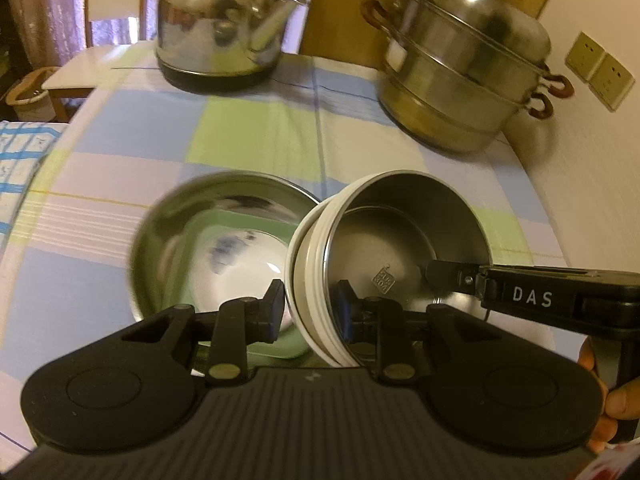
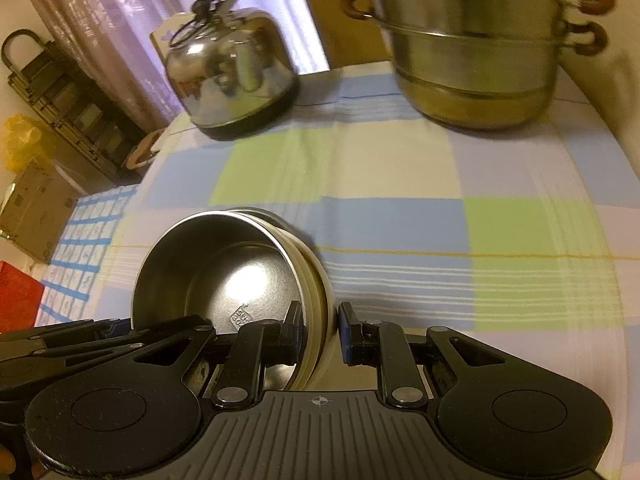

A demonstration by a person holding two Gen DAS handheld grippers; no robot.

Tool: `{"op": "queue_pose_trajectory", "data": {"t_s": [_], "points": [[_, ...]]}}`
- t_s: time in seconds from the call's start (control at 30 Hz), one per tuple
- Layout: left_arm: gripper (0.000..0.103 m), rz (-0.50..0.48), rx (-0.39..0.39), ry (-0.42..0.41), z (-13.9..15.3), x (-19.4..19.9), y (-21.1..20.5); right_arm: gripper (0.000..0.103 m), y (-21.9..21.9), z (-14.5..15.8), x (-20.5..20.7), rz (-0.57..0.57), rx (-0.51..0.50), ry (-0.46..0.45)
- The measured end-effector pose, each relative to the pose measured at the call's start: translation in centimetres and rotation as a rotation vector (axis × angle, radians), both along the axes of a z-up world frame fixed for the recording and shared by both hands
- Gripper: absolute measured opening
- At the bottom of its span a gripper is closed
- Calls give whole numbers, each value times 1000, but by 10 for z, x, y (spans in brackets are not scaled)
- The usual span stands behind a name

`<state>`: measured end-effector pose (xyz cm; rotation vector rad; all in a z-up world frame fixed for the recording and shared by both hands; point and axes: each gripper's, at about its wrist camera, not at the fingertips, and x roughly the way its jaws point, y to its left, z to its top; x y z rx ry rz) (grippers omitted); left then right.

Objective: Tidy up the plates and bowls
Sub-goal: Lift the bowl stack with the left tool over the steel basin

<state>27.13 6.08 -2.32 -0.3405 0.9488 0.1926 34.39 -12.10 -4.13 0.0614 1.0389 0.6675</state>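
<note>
A: Start at the left, from the left wrist view. What sits beside the white-sided steel bowl?

B: Just left of it lies a wide steel bowl, flat on the checked tablecloth, with what looks like a green plate under its near edge. The white-sided bowl itself hangs tilted above the cloth, its rim overlapping the wide bowl's right edge in the view; whether they touch I cannot tell.

A: And the left gripper?

B: Clenched on the white-sided bowl's near-left rim, one pad outside on the white wall, the other inside on the steel.

A: What is at the bowl's right?

B: The right gripper reaches in from that side, and one of its fingers lies inside the bowl. A hand wraps its handle at the frame's edge.

A: Behind the bowl?

B: Well beyond it to the left stands a steel kettle, and beyond it to the right a stacked steel steamer pot, both on the cloth. Wall sockets are further right.

A: The right wrist view?

B: There the right gripper is clamped on the bowl, at its right wall, pads either side. The kettle is far behind the bowl, the steamer far behind to the right.
</note>
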Motion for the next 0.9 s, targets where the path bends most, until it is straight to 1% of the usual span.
{"op": "queue_pose_trajectory", "data": {"t_s": [0.2, 0.4, 0.67, 0.9], "points": [[24, 30, 19, -3, 6, -3, 32, 18, 39, 1, 4, 29, 4, 7], [24, 40, 24, 10, 0, 3, 54, 18, 66, -9, 13, 35, -7, 32], [24, 39, 2, 52, -18, 8, 72, 17, 88, -26, 21, 24, -34, 73], [24, 29, -17, 83, -31, 12, 79, 16, 96, -39, 26, 15, -63, 98]]}}
